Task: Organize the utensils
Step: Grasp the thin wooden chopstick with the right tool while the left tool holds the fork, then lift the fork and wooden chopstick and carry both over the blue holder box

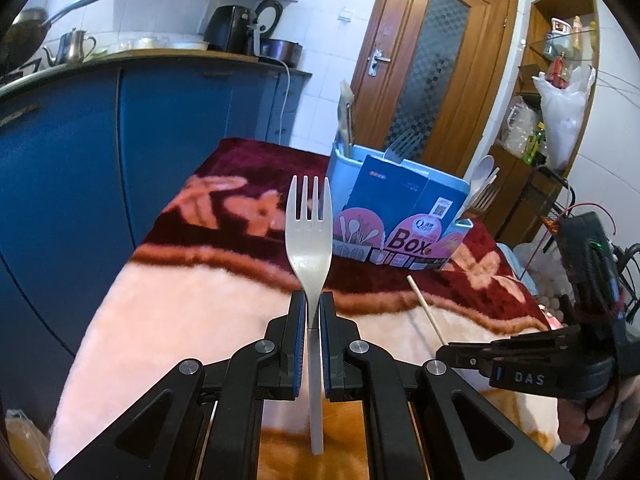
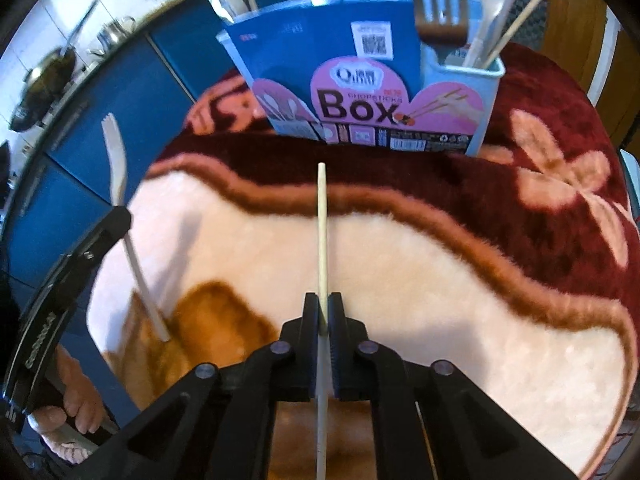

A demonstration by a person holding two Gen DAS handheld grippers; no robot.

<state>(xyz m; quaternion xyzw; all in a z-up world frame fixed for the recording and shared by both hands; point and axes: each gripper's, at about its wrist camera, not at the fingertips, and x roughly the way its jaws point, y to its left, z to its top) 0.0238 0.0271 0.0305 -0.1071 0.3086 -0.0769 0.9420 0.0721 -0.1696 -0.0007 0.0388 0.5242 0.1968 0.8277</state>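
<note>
My left gripper (image 1: 313,298) is shut on a white plastic fork (image 1: 309,236), tines up, held above the blanket. It also shows in the right wrist view (image 2: 116,168) at the left. My right gripper (image 2: 322,300) is shut on a wooden chopstick (image 2: 321,224) that points toward the blue utensil box (image 2: 460,92). The chopstick (image 1: 424,308) and right gripper (image 1: 448,350) show at the right of the left wrist view. The box (image 1: 340,176) stands at the far side of the table and holds forks, a white spoon (image 2: 496,0) and a chopstick.
A red, pink and cream floral blanket (image 2: 440,280) covers the table. Blue kitchen cabinets (image 1: 120,152) with pots and a kettle stand at the left. A wooden door (image 1: 432,72) and shelves with bags (image 1: 560,120) are behind the box.
</note>
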